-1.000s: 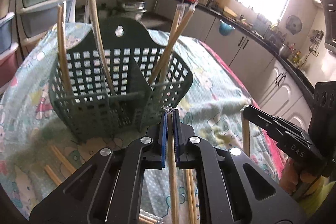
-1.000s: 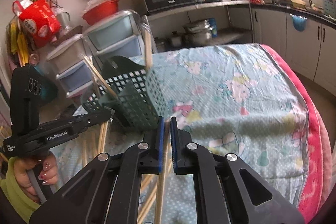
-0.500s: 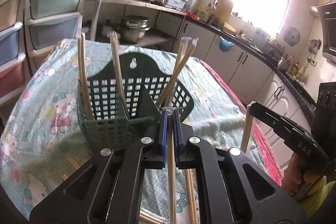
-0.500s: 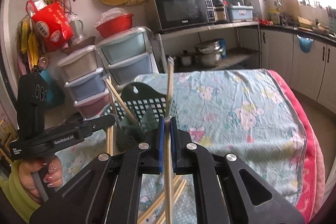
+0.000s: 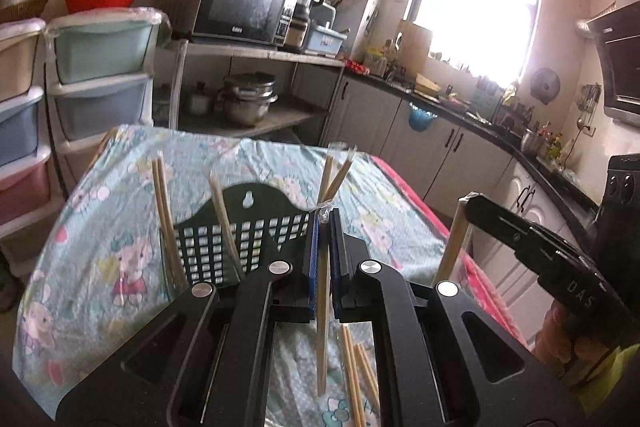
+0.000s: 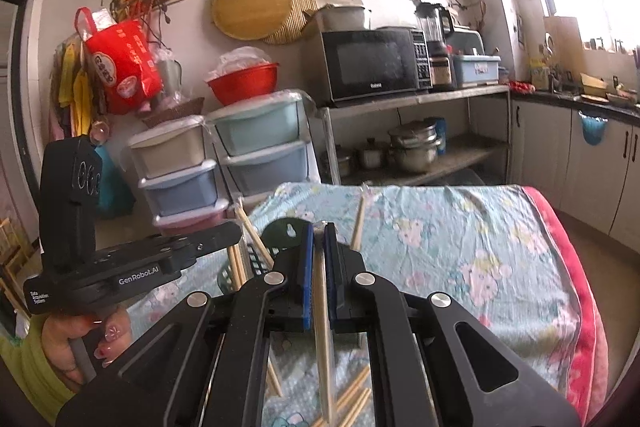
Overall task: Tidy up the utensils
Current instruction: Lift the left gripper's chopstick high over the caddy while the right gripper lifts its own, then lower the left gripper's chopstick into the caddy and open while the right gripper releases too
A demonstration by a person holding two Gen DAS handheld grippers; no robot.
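Both grippers were up over the cloth-covered counter (image 5: 100,227). The left gripper (image 5: 325,227) had its fingers clenched on one wrapped chopstick (image 5: 322,327), which hung down through them, its lower end clear above the cloth. The right gripper (image 6: 319,239) was likewise clenched on its own wrapped chopstick (image 6: 322,347), hanging near upright.

The dark green utensil basket (image 5: 248,231) stood on the counter just beyond the left fingers, several chopsticks (image 5: 166,223) leaning in its compartments. More loose chopsticks (image 5: 356,379) lay on the cloth below the grippers. A hand (image 6: 84,343) with painted nails held the left gripper's handle; a yellow-green sleeve showed at the frame edge.
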